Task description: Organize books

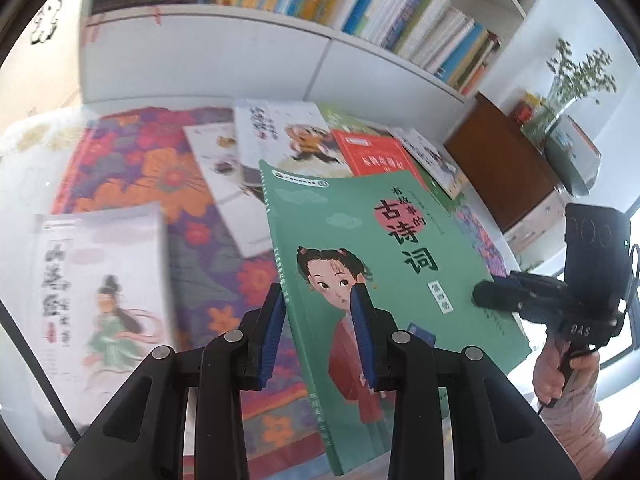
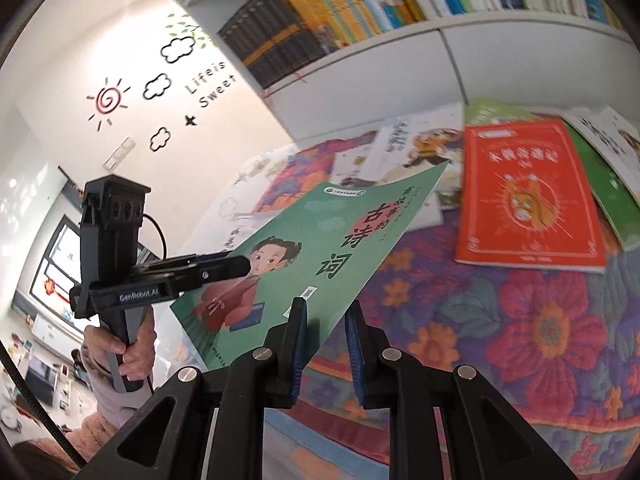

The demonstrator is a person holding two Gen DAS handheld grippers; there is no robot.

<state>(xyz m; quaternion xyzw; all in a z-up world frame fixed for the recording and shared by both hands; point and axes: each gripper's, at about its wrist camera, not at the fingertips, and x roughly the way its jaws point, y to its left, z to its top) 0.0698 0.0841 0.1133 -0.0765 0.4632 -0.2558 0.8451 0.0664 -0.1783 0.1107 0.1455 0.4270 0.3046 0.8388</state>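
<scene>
Here both grippers, left gripper (image 1: pixel 320 300) and right gripper (image 2: pixel 326 314), have jaws clamped on one green book (image 1: pixel 384 240).

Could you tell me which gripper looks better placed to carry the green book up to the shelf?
Probably left: the left gripper clamps the green book well in along its spine side, whereas the right gripper only pinches its edge.

White wall (image 2: pixel 60 60) w/ decals, window (image 2: pixel 52 264)
</scene>
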